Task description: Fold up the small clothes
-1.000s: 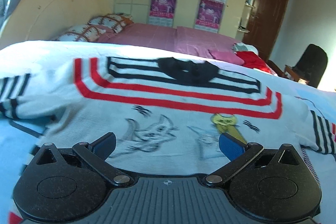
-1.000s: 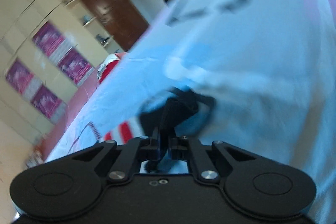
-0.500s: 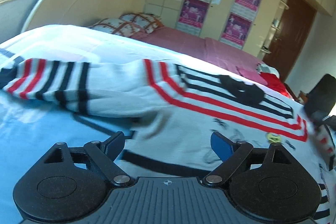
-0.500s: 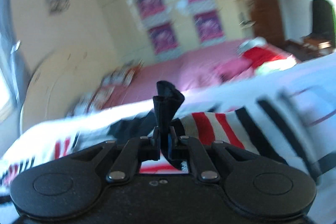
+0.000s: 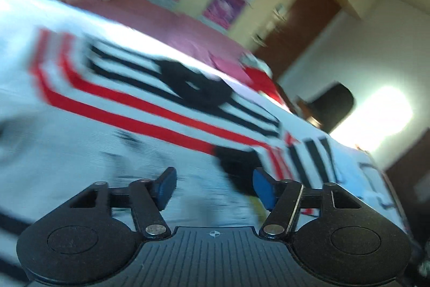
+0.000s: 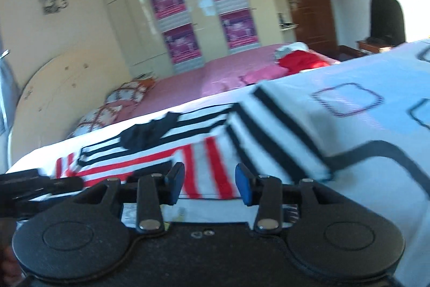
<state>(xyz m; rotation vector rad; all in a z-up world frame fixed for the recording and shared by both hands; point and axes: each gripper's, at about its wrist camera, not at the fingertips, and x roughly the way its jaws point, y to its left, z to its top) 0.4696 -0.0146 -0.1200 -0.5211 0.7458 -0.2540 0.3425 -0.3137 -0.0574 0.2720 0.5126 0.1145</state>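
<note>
A small white sweater (image 5: pixel 134 125) with red and black stripes and a black collar (image 5: pixel 196 88) lies flat on a pale blue sheet. Its right sleeve (image 6: pixel 268 131) is folded in over the chest. My left gripper (image 5: pixel 213 184) is open and empty, low over the sweater's front. My right gripper (image 6: pixel 209 183) is open and empty, just above the folded sleeve's red stripes. The left gripper's body (image 6: pixel 35 184) shows at the left edge of the right wrist view. The left wrist view is blurred.
The pale blue sheet (image 6: pixel 376 98) with dark outline shapes covers the near surface. Behind it is a pink bed (image 6: pixel 215 71) with pillows (image 6: pixel 113 104) and red clothes (image 6: pixel 303 61). Cupboards with posters, a brown door and a dark chair (image 6: pixel 387 18) stand at the back.
My right gripper has opened and let go of the black sleeve cuff; the sleeve now lies folded across the sweater. My left gripper has swung back to the right over the sweater.
</note>
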